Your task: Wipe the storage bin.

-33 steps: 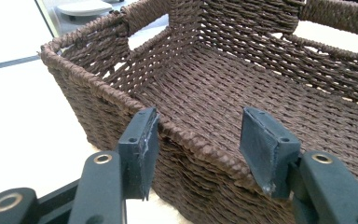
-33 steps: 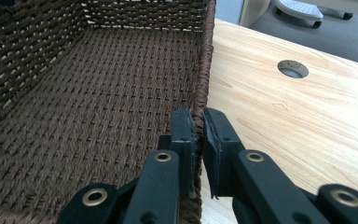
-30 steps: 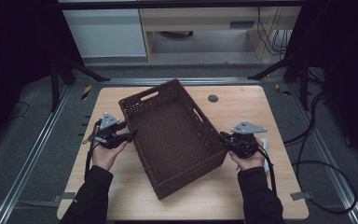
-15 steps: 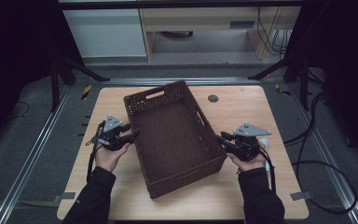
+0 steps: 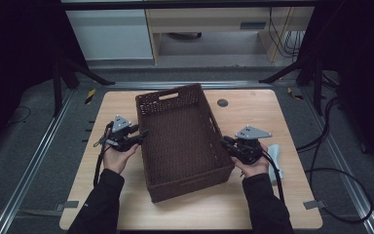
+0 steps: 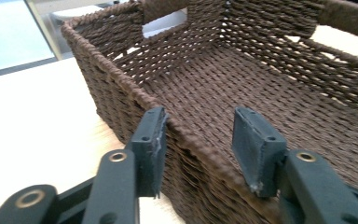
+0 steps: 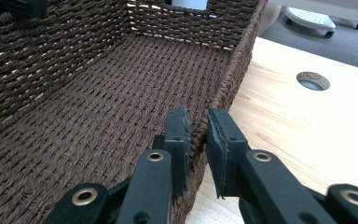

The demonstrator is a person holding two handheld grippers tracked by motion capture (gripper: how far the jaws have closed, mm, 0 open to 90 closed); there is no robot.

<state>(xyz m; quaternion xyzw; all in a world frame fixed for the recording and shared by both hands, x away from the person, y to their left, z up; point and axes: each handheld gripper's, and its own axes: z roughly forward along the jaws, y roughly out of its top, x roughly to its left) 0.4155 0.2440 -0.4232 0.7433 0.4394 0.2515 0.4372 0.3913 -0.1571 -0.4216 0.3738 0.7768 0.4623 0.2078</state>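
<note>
Your left gripper (image 5: pixel 137 134) straddles the left wall of the dark brown woven rectangular basket (image 5: pixel 182 141), its jaws apart after just widening. The basket sits mid-table on the light wooden table (image 5: pixel 272 109). Your right gripper (image 7: pixel 196 122) pinches the right wall, jaws having just tightened. No readable writing.

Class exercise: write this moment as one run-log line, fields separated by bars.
basket: empty, on table | right gripper: clamped on right rim, jaws just closing | left gripper: straddles left rim, one pad touching, jaws just opening
</note>
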